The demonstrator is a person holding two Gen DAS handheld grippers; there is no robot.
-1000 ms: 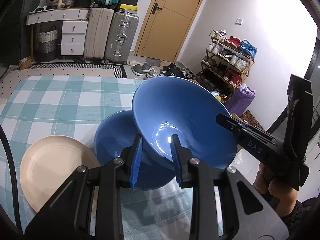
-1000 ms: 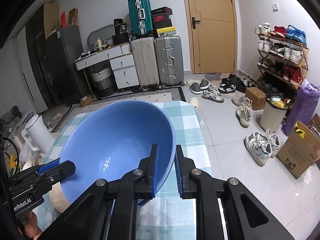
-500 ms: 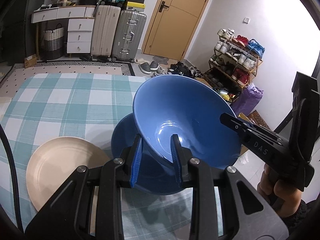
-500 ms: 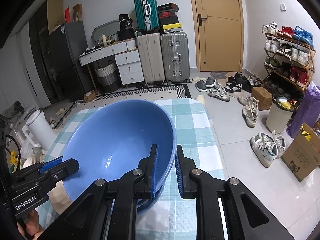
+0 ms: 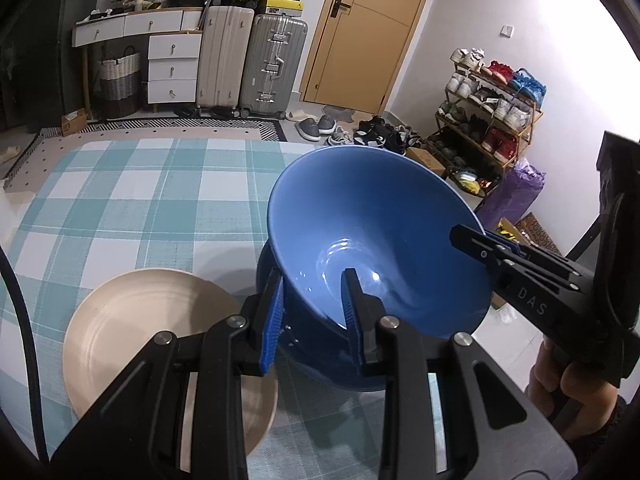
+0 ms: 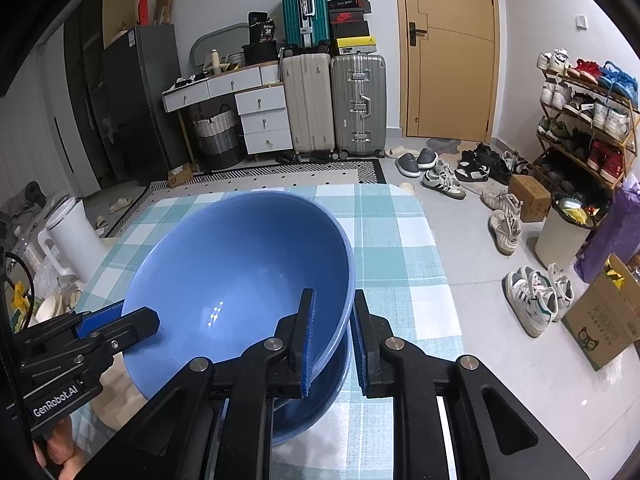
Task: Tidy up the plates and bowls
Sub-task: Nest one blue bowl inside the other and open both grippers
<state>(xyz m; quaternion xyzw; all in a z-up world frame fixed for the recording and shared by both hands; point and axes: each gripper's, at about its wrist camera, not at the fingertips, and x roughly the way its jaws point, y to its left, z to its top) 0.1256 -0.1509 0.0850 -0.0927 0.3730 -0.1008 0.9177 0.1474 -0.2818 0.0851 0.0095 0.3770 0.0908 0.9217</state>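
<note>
From the left wrist we see our left gripper (image 5: 312,312) pinched narrow on the near rim of the upper blue bowl (image 5: 372,236), one pad outside the wall and one inside, with the bowl tilted so its mouth faces back at us. Directly under the fingertips sits the lower blue bowl (image 5: 320,356) on the checked tablecloth (image 5: 132,200), and just to the left of the fingers lies the beige plate (image 5: 156,332), its edge close to or touching that lower bowl. The right gripper (image 5: 492,246) bites the rim on the far right side. We judge the risk here to be the tilt: if we set the upper bowl down at this angle, its foot could strike the lower bowl's rim, chip it, or push it against the plate. From the right wrist, our right gripper (image 6: 330,332) is likewise clamped narrow on the rim of the upper blue bowl (image 6: 232,280), with the lower blue bowl (image 6: 312,400) showing just beneath the fingertips and the left gripper (image 6: 116,320) holding the rim off to the left. The table's right edge runs near, to the right of our fingers. Glazed rims are slick, so uneven lowering by our two hands could twist the bowl out of one grip, and a shove could slide the stack toward that edge.
</note>
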